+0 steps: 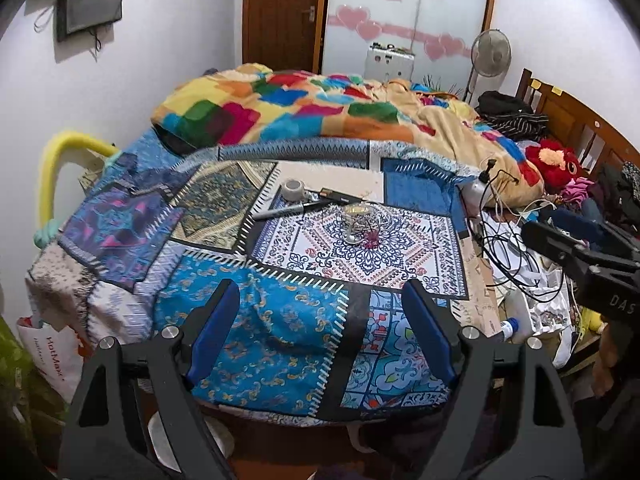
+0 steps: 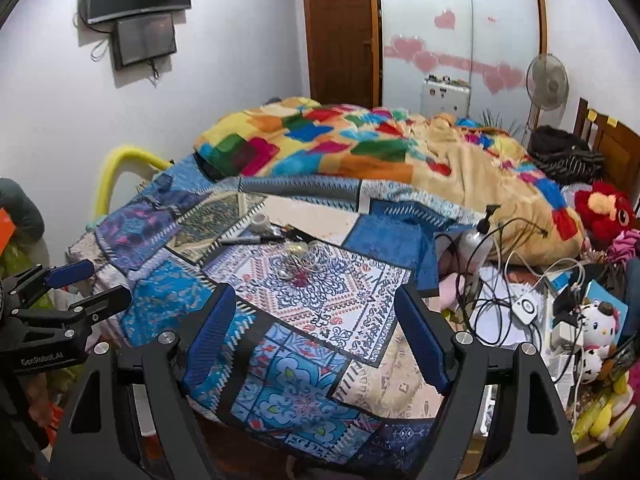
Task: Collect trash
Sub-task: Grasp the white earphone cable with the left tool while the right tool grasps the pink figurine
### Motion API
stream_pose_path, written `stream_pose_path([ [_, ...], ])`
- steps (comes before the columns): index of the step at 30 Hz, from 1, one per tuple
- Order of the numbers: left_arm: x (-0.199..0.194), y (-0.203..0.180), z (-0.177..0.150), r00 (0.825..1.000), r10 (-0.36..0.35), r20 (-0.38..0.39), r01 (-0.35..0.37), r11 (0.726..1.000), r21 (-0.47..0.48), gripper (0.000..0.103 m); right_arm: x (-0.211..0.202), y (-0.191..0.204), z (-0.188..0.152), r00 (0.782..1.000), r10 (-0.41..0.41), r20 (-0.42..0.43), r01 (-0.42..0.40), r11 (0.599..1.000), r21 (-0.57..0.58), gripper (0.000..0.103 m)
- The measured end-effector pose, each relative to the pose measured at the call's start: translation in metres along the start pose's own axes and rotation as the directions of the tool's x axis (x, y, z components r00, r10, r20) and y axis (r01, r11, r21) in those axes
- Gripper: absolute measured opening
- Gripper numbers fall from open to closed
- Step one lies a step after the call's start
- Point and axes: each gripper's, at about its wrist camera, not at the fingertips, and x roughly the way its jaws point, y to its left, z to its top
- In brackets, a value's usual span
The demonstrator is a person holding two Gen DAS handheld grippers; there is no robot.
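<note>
both grippers wide open, nothing between the blue pads, both held over the near edge of the bed.

left to right, left wrist view: yellow padded rail (image 1: 60, 168) at the bed's left side, white shopping bag (image 1: 52, 356) on the floor below it. left gripper (image 1: 324, 328) is over the patchwork bedsheet (image 1: 276, 344), jaws apart, empty. further up the sheet: roll of tape (image 1: 293, 189), then a black marker (image 1: 288, 211) lying flat just beside it, then a dark flat bar-shaped item (image 1: 340, 197), can't tell what it is. the trash, a crumpled clear wrapper clump (image 1: 360, 226) with a bit of pink in it, sits mid-sheet on the white-and-blue paisley patch, well ahead of the fingers, untouched. colourful blanket (image 1: 304, 112) bunched behind it. right of the sheet: silver pump bottle (image 1: 478, 184), tangle of black cables (image 1: 508, 248), red plush toy (image 1: 556, 164).

right gripper (image 2: 320, 332) in its own view: jaws apart, empty, same clump ahead of it. it also shows at the right edge of the left view, and the left one at the left edge of the right view.
</note>
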Motion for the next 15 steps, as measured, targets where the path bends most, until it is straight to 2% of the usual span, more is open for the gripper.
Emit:
stream_pose_path([
  [6, 0.049, 0.011, -0.001, 0.999, 0.011, -0.049, -0.012, 1.0, -0.027, 0.083, 0.057, -0.008, -0.007, 0.994, 0.04, -0.105, -0.035, 0.998, 0.043, 0.079],
  [12, 0.087, 0.031, -0.008, 0.996, 0.043, -0.08, -0.047, 0.997, -0.054, 0.083, 0.122, -0.012, -0.015, 0.974, 0.103, -0.2, -0.078, 0.988, 0.131, 0.078],
  [14, 0.098, 0.035, -0.011, 0.995, 0.048, -0.093, -0.053, 0.997, -0.054, 0.083, 0.143, -0.011, -0.016, 0.968, 0.117, -0.22, -0.084, 0.984, 0.156, 0.073],
  [15, 0.104, 0.037, -0.013, 0.994, 0.047, -0.099, -0.053, 0.997, -0.054, 0.083, 0.151, -0.01, -0.015, 0.966, 0.122, -0.228, -0.086, 0.983, 0.164, 0.065],
])
